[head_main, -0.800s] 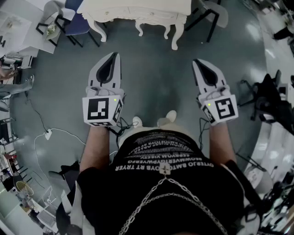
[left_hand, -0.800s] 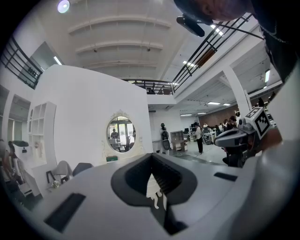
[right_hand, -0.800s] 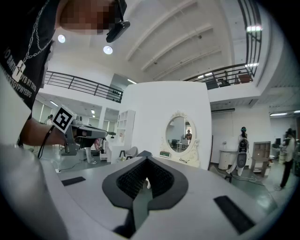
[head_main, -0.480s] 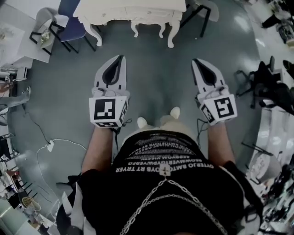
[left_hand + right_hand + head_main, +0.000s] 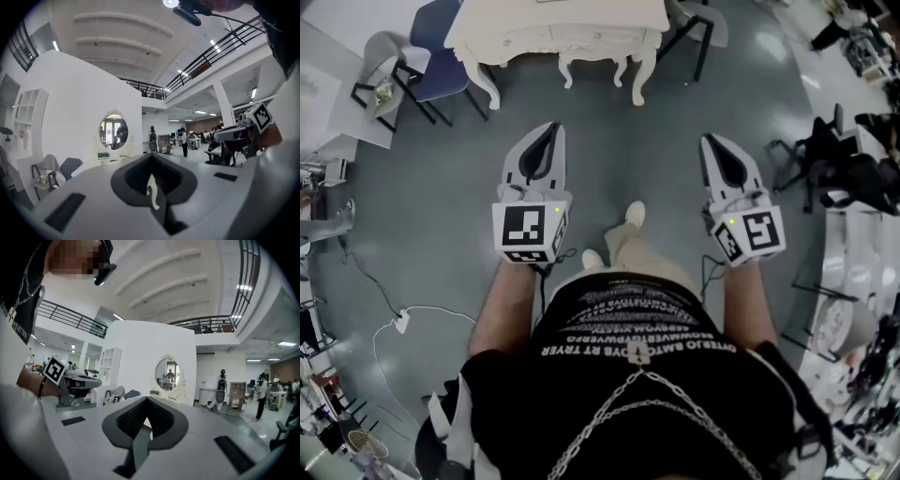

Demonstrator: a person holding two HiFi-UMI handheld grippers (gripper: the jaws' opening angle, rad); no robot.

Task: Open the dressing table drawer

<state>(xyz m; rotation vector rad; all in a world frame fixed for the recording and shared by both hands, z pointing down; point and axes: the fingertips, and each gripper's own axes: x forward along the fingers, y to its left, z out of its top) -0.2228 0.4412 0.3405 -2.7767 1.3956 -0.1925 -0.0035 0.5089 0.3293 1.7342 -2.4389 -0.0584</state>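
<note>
This looks like the approach step, with nothing reached yet. Your left tongs [image 5: 551, 131] and right tongs [image 5: 711, 142] are both pressed together, empty, and held about level over the grey floor [image 5: 623, 141]. Well ahead of both tips stands the white dressing table [image 5: 558, 17] with its drawer [image 5: 581, 39] closed. Next you likely need to close that gap, part one pair and take the pull.

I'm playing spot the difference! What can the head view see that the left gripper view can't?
Only the head view: the cream dressing table's drawer front, and a white cable on the grey floor. Only the left gripper view: the oval mirror and the balcony railing. Both: the blue chair, the left gripper and the right gripper.
</note>
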